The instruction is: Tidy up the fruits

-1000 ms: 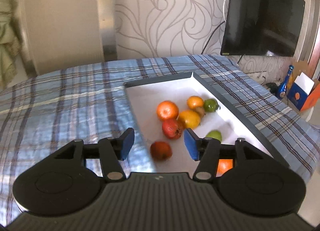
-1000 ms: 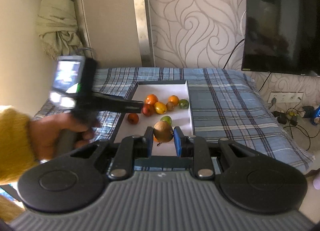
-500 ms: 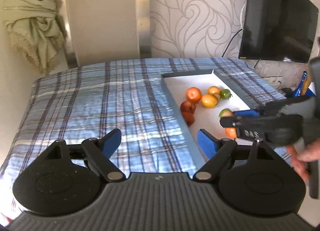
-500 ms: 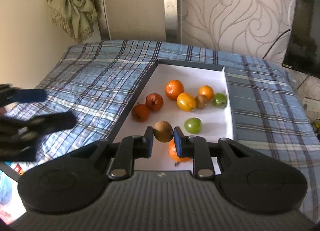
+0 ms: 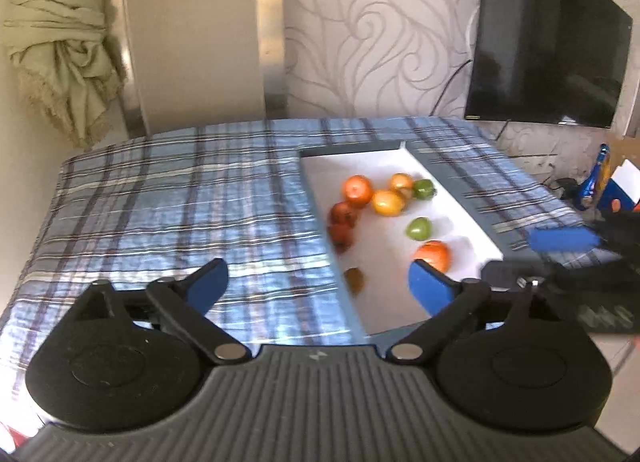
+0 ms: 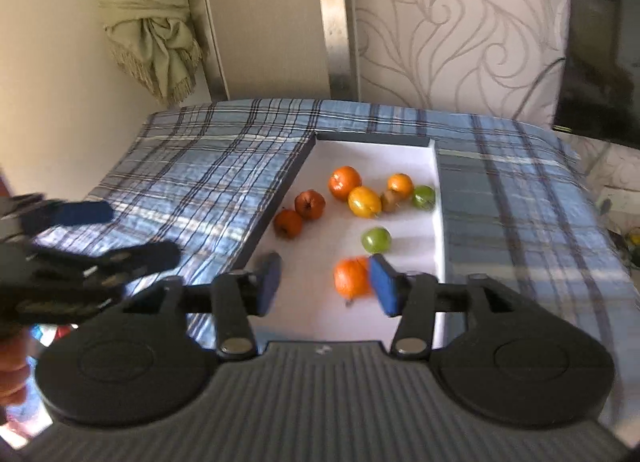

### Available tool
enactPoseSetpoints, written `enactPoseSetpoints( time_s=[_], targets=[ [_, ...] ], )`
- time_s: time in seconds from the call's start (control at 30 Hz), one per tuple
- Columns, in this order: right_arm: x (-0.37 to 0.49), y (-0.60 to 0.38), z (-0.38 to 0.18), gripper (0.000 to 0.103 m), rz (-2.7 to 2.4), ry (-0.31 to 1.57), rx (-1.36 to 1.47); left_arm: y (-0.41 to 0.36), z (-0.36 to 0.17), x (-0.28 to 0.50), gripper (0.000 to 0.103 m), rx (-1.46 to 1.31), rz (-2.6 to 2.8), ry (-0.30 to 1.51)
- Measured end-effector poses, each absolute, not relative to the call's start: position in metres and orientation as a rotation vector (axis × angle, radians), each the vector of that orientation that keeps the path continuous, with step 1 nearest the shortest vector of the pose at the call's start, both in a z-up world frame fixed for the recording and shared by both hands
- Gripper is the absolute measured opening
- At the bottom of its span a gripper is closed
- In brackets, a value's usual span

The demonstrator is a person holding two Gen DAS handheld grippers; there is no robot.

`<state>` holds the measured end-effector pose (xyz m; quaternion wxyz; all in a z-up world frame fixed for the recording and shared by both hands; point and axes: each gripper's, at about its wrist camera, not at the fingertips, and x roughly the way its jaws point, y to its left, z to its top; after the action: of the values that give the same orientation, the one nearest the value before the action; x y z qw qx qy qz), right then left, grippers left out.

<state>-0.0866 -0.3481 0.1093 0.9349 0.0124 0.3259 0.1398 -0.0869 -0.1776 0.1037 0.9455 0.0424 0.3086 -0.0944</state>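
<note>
The small brown kiwi-like fruit (image 5: 354,280) lay in the white shallow tray (image 5: 456,201), near its left wall. Both the right claw (image 6: 324,286) and left claw (image 5: 318,286) were opening, empty. A roll toward the red fruits was judged possible.

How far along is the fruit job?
Done: all the fruit in view lies in the white tray, including a blurred brown fruit by its left wall. In hand: nothing; left tongs and right tongs are opening, empty. Left: no fruit shows on the plaid cloth; perhaps only grouping.
</note>
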Motion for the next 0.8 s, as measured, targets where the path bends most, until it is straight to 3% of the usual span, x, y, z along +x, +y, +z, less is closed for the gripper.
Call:
enactPoseSetpoints(
  time_s=[0.33,0.8],
  targets=[
    [-0.155,-0.412,0.121,0.066,0.129,0.637,0.116,-0.231,0.099,-0.101,0.102,0.169,-0.227,0.588],
    [-0.160,-0.437,0.115,0.066,0.061,0.639,0.149,-0.237,0.099,-0.084,0.102,0.145,-0.199,0.659]
  ],
)
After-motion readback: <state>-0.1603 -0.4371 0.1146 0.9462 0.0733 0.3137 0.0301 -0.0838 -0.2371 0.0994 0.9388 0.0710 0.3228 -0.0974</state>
